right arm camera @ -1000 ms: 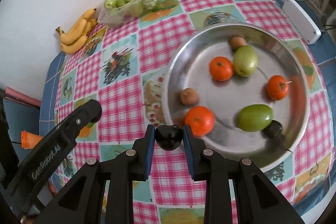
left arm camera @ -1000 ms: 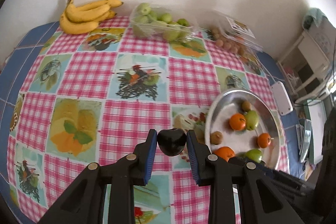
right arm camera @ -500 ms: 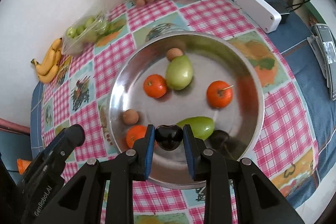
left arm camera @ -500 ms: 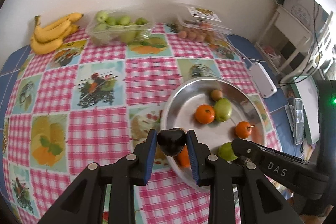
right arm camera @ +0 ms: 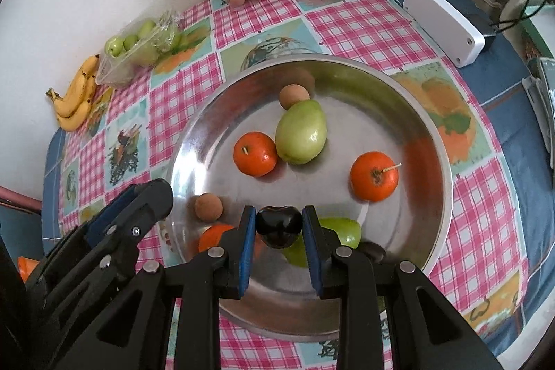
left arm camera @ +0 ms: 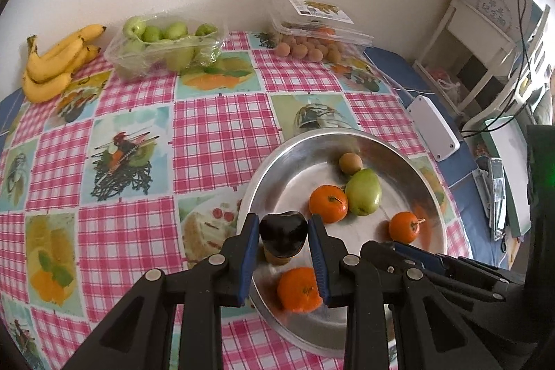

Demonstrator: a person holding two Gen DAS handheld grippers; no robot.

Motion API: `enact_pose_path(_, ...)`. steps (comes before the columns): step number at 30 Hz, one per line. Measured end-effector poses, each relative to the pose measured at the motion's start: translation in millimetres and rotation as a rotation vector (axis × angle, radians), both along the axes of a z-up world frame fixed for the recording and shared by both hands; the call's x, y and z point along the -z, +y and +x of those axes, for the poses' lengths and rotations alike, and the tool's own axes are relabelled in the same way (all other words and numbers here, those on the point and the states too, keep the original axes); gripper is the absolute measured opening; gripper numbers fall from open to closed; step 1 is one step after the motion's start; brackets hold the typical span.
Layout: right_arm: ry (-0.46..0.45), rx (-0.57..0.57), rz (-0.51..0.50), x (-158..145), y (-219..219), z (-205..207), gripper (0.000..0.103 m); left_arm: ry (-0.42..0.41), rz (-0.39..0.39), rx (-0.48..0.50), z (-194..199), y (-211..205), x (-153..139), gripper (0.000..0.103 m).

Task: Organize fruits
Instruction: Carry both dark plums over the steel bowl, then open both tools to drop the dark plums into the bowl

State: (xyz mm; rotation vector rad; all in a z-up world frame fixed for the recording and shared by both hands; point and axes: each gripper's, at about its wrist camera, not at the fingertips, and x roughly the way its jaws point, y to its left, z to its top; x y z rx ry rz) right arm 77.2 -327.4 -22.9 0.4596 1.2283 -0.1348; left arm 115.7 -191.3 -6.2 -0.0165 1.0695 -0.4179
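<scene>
Both grippers have travelled from over the checked cloth to above the metal dish, which now fills the middle of the right wrist view instead of sitting off to one side. The left gripper has its fingers pinching a dark glossy fruit at the lower centre of its frame, over the near left rim of the dish. The right gripper likewise pinches a second dark fruit at the lower centre of its view, above the dish floor.

Already lying in the dish are three orange fruits, one touching a green pear-shaped fruit, two small brown round ones and another green fruit half hidden behind the right fingers. Bananas and the clear fruit punnets sit at the upper left of the worktop.

The step in hand looks like delivery of the two dark fruits into the dish. Next would be lowering each over a bare patch of metal, clear of the fruit beneath, then spreading the fingers so nothing rolls out.
</scene>
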Motion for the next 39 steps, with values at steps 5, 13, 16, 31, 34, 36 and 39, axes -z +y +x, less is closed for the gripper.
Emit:
enact_pose_path(5, 0.007, -0.013, -0.019, 5, 1, 6, 0.028, 0.015, 0.000, -0.012, 6, 1, 8, 0.032)
enact_pose_path(13, 0.022, -0.021, -0.039, 9, 2, 8, 0.028, 0.037, 0.002, -0.018, 9, 1, 16, 0.032)
enact_pose_path(16, 0.023, -0.024, -0.040, 9, 1, 8, 0.028, 0.041, 0.003, -0.020, 10, 1, 18, 0.032)
enact_pose_path(31, 0.013, -0.032, -0.035, 14, 3, 16, 0.028, 0.055, -0.019, -0.034, 21, 2, 23, 0.032)
enact_pose_path(34, 0.014, -0.030, -0.033, 16, 3, 18, 0.028, 0.063, -0.030, -0.039, 23, 3, 25, 0.032)
enact_pose_path(36, 0.013, -0.026, -0.032, 17, 3, 19, 0.028, 0.063, -0.033, -0.040, 24, 4, 25, 0.032)
enact_pose_path(39, 0.013, -0.022, -0.036, 18, 5, 19, 0.028, 0.066, -0.034, -0.040, 24, 4, 25, 0.032)
